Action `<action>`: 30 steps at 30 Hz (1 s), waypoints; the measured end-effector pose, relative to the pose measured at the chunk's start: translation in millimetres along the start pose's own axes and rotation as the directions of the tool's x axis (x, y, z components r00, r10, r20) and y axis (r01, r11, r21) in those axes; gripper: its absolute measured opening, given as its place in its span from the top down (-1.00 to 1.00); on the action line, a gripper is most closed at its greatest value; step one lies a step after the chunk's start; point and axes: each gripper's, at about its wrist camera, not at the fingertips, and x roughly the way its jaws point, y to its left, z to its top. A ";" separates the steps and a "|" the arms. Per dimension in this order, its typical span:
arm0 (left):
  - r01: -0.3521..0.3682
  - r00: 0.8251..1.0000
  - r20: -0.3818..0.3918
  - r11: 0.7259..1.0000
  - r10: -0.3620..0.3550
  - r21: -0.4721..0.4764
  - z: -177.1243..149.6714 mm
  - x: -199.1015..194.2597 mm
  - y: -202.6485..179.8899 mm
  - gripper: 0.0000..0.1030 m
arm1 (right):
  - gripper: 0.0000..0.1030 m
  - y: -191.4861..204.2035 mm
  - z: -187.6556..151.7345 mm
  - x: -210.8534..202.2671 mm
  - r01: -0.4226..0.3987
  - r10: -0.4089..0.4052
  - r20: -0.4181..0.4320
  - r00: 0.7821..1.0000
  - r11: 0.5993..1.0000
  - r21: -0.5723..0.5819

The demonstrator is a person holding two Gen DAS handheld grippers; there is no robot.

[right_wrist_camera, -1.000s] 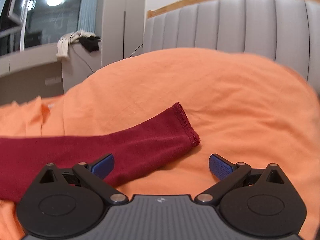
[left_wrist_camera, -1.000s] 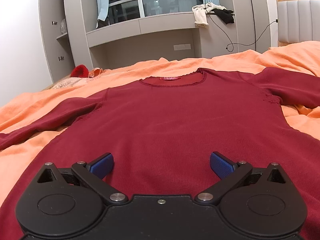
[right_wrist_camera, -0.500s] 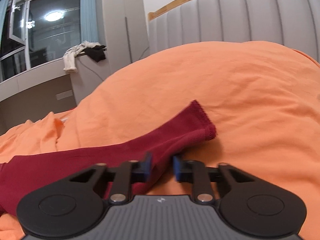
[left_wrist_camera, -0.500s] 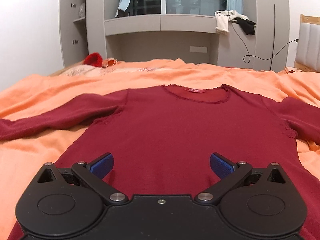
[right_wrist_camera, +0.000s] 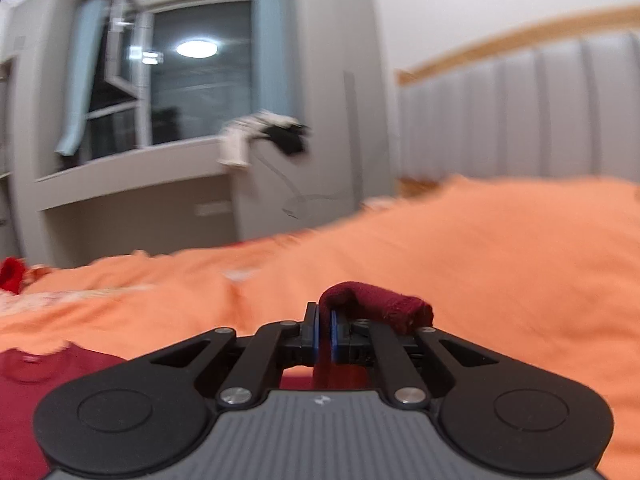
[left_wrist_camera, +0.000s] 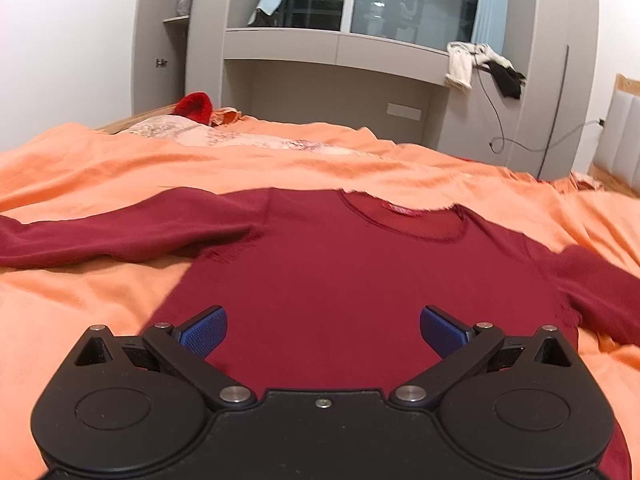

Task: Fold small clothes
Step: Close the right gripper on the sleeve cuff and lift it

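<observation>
With its blue pads pressed together on the cuff end of the dark red sleeve, the right gripper holds the cloth clear of the orange bedcover, so the step in hand reads as the first sleeve fold. Nearest in the left wrist view, the left gripper hangs spread and empty over the lower body of the red top, which lies flat, neckline away, other sleeve out to the side. Next move, by judgement: carry the pinched cuff inward across the chest, lay it flat, then release.
</observation>
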 end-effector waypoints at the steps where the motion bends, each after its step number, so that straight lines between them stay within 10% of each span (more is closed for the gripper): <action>1: -0.005 1.000 0.001 1.000 0.005 -0.008 1.5 0.3 3.2 -0.99 | 0.88 16.2 7.0 -1.4 -0.034 0.034 0.011 0.999 0.999 -0.023; 11: -0.053 0.998 0.013 0.994 0.054 -0.094 17.0 0.2 34.0 -0.99 | 0.88 197.4 19.0 -25.0 -0.318 0.363 0.061 0.930 0.876 -0.362; 18: -0.095 0.995 0.009 0.967 0.100 -0.235 28.9 -2.2 73.1 -0.99 | 0.89 335.3 -58.4 -52.1 -0.350 0.490 -0.054 0.870 0.536 -0.768; 26: -0.127 0.992 -0.022 0.937 0.126 -0.327 32.8 -0.9 100.9 -0.99 | 0.89 383.2 -157.2 -67.9 -0.345 0.488 -0.239 0.839 0.140 -0.928; 30: -0.127 0.992 -0.031 0.940 0.124 -0.318 32.1 0.8 98.1 -0.99 | 0.88 387.6 -184.4 -73.9 -0.291 0.492 -0.242 0.836 0.024 -0.956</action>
